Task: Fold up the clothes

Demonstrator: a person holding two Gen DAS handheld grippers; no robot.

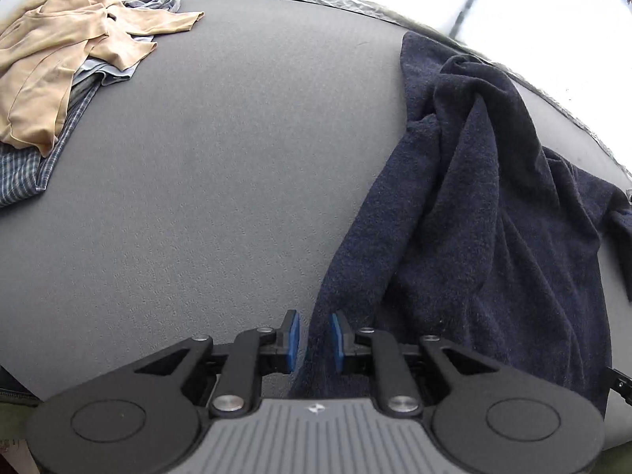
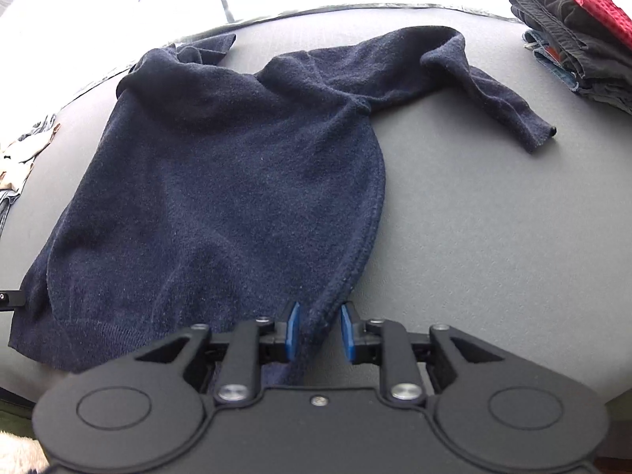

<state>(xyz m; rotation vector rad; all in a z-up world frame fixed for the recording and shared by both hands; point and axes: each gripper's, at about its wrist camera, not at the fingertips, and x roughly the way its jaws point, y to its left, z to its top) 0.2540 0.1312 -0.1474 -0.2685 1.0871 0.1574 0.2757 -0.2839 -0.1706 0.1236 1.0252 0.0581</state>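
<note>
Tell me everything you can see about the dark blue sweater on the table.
The sweater is navy, of soft fuzzy knit, with long sleeves and a ribbed hem. It lies spread but wrinkled on the grey table, one sleeve stretched out to the side. Its near hem corners sit between the fingers of the left gripper and the right gripper; both have their jaws slightly apart, not clamped.

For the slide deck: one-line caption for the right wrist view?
Right gripper, fingers open, straddles the hem corner of a navy sweater spread on the grey table.
</note>
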